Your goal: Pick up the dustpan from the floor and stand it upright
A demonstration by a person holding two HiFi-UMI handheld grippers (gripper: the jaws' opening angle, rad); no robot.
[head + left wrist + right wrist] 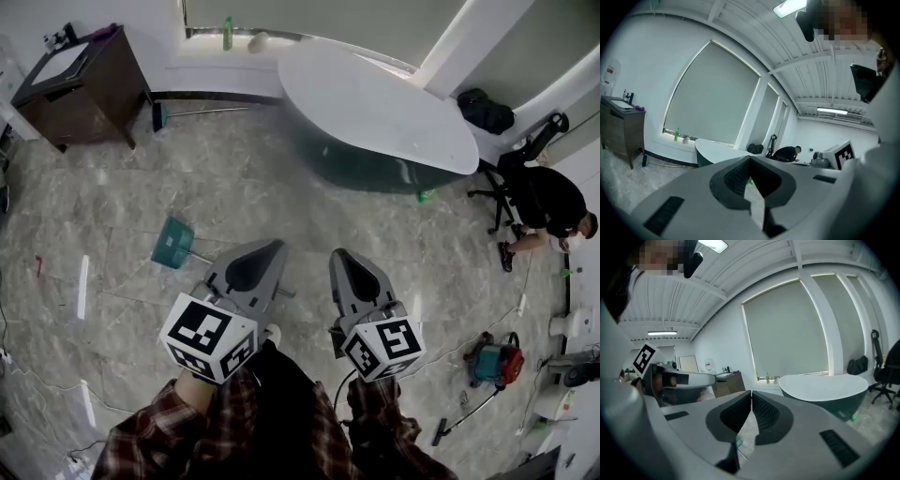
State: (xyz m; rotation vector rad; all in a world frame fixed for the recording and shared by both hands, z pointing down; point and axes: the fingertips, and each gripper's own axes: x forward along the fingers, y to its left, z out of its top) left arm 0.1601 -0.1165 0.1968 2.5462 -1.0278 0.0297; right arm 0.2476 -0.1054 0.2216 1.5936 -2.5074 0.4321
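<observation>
We see a teal dustpan (172,243) on a floor (309,202) of grey marbled tile with pale veins. The left gripper (277,246) and right gripper (339,254) are mid grey with black ribbed insides, each carrying a white cube (208,337) patterned with black squares. Our sleeves (159,436) are red-and-dark plaid. The table (375,98) is white over a dark green base, the cabinet (94,84) dark brown, the bottle (227,33) green, the vacuum (494,361) red and teal

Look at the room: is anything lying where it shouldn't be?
Yes. The teal dustpan lies tipped over on the floor, out in the open, with its handle flat along the tiles instead of standing upright.
</observation>
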